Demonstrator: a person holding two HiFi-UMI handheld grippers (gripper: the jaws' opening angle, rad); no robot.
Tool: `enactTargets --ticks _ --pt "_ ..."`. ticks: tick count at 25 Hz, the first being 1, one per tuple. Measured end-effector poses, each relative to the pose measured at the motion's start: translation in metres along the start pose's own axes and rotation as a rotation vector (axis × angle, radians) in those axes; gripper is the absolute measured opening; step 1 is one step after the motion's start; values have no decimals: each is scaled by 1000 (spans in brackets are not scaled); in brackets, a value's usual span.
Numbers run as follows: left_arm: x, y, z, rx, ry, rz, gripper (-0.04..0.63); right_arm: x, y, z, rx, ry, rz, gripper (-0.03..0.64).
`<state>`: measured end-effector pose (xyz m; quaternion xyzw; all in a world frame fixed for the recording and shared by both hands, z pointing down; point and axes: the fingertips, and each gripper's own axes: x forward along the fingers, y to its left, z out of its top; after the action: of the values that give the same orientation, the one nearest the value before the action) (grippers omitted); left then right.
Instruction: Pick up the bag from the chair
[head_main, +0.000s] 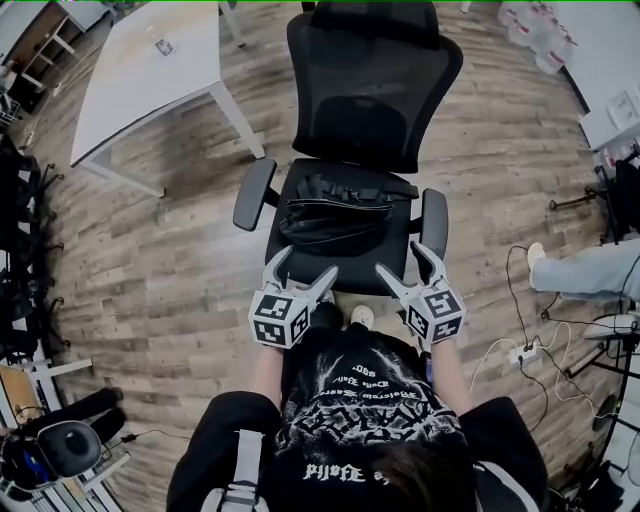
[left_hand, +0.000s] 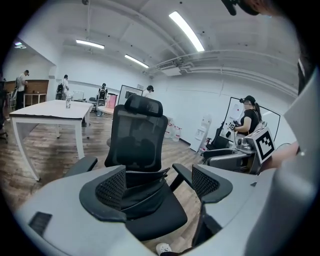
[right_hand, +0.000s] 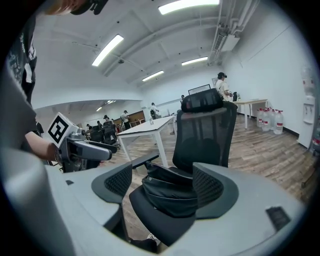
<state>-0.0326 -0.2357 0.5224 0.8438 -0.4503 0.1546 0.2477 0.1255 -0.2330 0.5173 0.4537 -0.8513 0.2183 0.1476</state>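
Our left claw and right claw hang spread, empty, before the chair's front edge; bag not yet touched.

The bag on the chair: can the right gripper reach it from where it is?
Probably yes. The right gripper, jaws open, hovers just before the seat front; the bag lies uncovered on the seat, nothing between them, and the armrest is off to the side.
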Motion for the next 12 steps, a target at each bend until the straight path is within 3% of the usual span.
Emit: enactTargets --ticks 12 --pt "56 74 -4 -77 90 26 420 66 -44 1 14 72 -39 376"
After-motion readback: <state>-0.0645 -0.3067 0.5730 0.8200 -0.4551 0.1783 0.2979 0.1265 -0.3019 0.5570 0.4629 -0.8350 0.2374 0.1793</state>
